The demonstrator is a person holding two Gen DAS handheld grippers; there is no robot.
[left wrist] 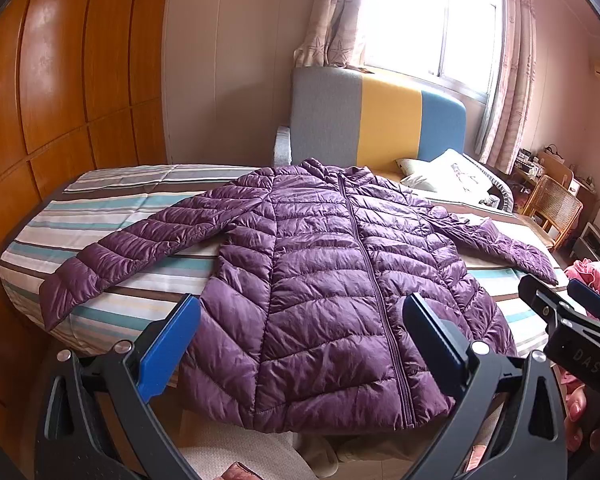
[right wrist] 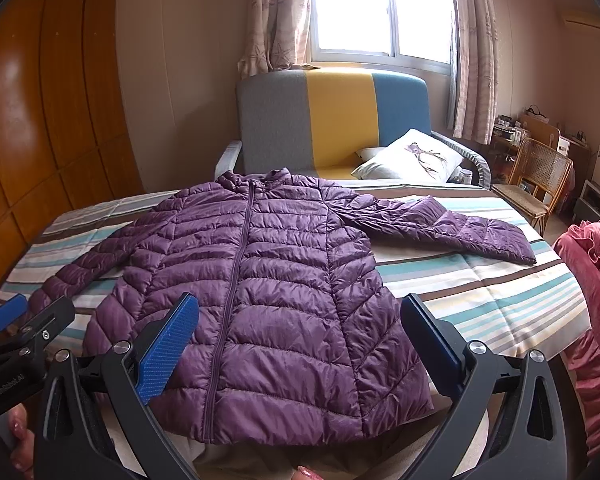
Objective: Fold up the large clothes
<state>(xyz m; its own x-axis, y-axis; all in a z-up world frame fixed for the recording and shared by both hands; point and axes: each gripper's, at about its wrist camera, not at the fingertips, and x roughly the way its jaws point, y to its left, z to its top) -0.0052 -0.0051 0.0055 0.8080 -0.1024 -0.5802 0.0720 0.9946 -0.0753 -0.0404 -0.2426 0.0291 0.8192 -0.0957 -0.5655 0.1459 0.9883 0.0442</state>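
A purple quilted down jacket (left wrist: 320,280) lies flat and zipped on the striped bed, front up, both sleeves spread out; it also shows in the right wrist view (right wrist: 260,292). Its hem hangs a little over the near bed edge. My left gripper (left wrist: 302,344) is open and empty, held above the jacket's lower part. My right gripper (right wrist: 300,340) is open and empty, also above the hem area. The right gripper shows at the right edge of the left wrist view (left wrist: 564,312); the left one shows at the left edge of the right wrist view (right wrist: 24,328).
The striped bedsheet (left wrist: 112,208) covers the bed. A grey, yellow and blue sofa (right wrist: 332,120) with a white pillow (right wrist: 412,156) stands behind it under the window. A wooden wardrobe (left wrist: 60,80) is left. A wicker chair (right wrist: 540,180) and pink bedding (right wrist: 596,300) are right.
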